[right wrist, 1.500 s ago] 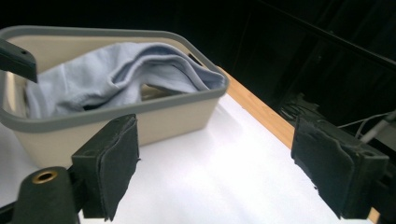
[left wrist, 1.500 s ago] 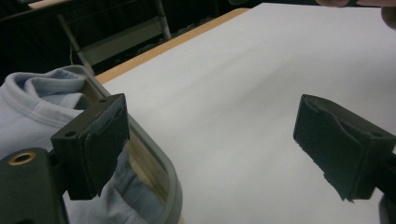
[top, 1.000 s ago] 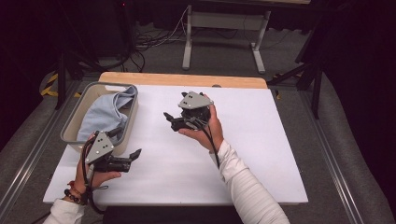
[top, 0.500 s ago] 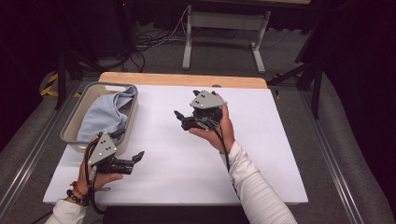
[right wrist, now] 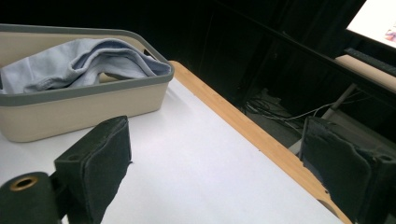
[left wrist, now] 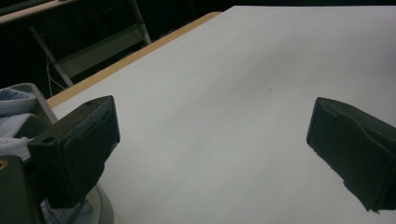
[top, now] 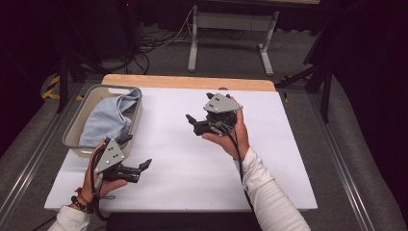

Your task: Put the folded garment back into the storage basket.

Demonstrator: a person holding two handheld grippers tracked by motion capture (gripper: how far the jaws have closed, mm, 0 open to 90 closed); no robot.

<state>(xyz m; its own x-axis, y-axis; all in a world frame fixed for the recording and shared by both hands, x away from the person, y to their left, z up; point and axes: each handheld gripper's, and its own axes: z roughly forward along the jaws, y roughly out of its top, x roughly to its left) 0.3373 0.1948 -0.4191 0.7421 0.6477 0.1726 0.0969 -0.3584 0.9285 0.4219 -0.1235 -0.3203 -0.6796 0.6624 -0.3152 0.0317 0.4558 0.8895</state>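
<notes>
Cloth (top: 108, 119) lies bunched in the bin (top: 72, 129) at table's (top: 192, 159) left edge, one fold draped over the rim. Looks soft, light, floppy; best pinched at that raised fold. Left gripper (top: 139, 168) w/ jaws wide, empty, just beside bin. Right gripper (top: 192, 124) mid-table, also wide, empty. Right gripper view shows cloth's (right wrist: 84, 63) folds side-on; high view gives layout.
</notes>
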